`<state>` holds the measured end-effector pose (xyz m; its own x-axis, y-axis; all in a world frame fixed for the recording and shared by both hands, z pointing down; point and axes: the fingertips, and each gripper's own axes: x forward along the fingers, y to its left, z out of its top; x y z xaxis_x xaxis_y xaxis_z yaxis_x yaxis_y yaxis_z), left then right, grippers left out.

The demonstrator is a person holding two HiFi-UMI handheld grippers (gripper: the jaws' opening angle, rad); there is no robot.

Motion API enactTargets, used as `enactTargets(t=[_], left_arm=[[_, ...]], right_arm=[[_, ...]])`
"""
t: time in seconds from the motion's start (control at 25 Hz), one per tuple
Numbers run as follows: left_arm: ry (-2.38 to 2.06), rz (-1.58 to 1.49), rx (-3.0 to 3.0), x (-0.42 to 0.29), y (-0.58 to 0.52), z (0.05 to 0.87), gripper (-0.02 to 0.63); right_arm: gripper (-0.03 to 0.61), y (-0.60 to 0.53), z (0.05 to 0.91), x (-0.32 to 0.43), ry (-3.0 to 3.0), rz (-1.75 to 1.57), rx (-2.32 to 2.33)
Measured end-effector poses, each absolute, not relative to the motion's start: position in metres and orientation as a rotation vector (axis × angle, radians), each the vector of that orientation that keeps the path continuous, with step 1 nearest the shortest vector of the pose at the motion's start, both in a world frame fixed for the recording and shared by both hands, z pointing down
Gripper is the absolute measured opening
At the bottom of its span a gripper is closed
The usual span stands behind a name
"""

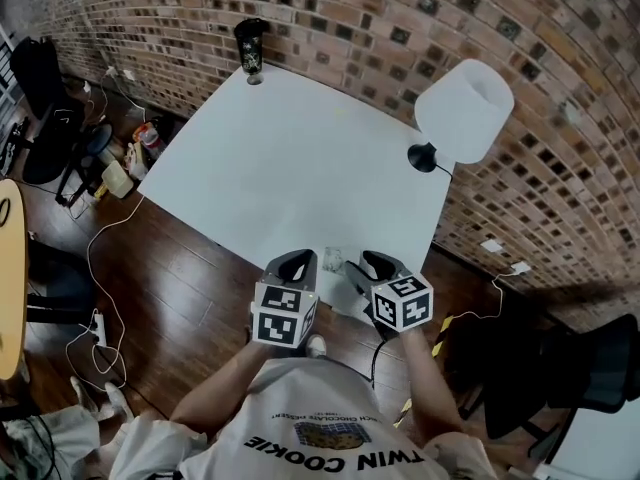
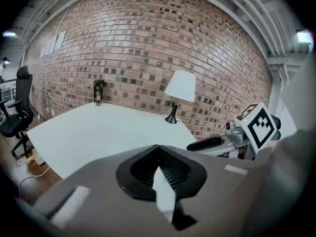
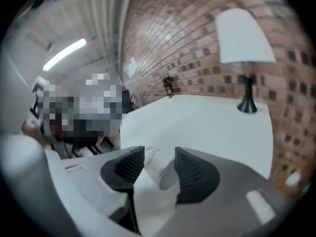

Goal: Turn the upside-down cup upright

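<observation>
A small pale cup [image 1: 333, 258] sits at the near edge of the white table [image 1: 280, 158], between my two grippers. In the right gripper view the cup [image 3: 154, 163] lies tilted between the dark ribbed pads, its open mouth toward the camera and lower right. My right gripper [image 3: 159, 153] is open around it, with a sliver of table visible beside the left pad. From the head view, the right gripper [image 1: 362, 266] is just right of the cup. My left gripper [image 1: 298, 261] is just left of the cup. It is shut [image 2: 160, 168] and holds nothing.
A white-shaded lamp [image 1: 462, 113] with a black base stands at the table's right back corner. A dark bottle [image 1: 250, 46] stands at the far corner by the brick wall. Cables and an office chair [image 1: 45, 118] crowd the wooden floor on the left.
</observation>
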<state>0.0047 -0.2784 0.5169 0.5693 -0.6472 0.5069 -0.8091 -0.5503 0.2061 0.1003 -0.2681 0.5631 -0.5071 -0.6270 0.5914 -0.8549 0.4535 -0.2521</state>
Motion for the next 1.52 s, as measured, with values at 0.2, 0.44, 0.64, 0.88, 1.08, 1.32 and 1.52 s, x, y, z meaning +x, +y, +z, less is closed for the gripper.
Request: enactTargets(t=[0.2, 0.44, 0.64, 0.88, 1.08, 1.32, 1.52], left_arm=[[-1.183, 0.515, 2.376, 0.002, -0.277, 0.517, 0.006], [-1.211, 0.501, 2.356, -0.009, -0.277, 0.517, 0.006], [-1.254, 0.486, 2.329, -0.026, -0.280, 0.518, 0.006], [-1.282, 0.474, 2.309, -0.036, -0.283, 0.517, 0.006], [-1.275, 0.471, 2.307, -0.035, -0.282, 0.518, 0.006], [-1.249, 0.481, 2.327, -0.025, -0.282, 0.518, 0.006], [-1.218, 0.504, 2.340, -0.012, -0.278, 0.520, 0.006]], right_arm=[[0.233, -0.263, 0.572, 0.056, -2.111, 0.213, 0.783], [0.267, -0.257, 0.604, 0.029, -1.913, 0.024, 0.440], [0.267, -0.259, 0.627, 0.027, -1.731, -0.053, 0.282], [0.265, -0.265, 0.637, 0.025, -1.657, -0.094, 0.254], [0.259, -0.271, 0.623, 0.023, -1.739, -0.070, 0.358], [0.259, -0.289, 0.578, 0.025, -2.075, 0.121, 0.701], [0.259, -0.302, 0.564, 0.046, -2.240, 0.242, 1.011]])
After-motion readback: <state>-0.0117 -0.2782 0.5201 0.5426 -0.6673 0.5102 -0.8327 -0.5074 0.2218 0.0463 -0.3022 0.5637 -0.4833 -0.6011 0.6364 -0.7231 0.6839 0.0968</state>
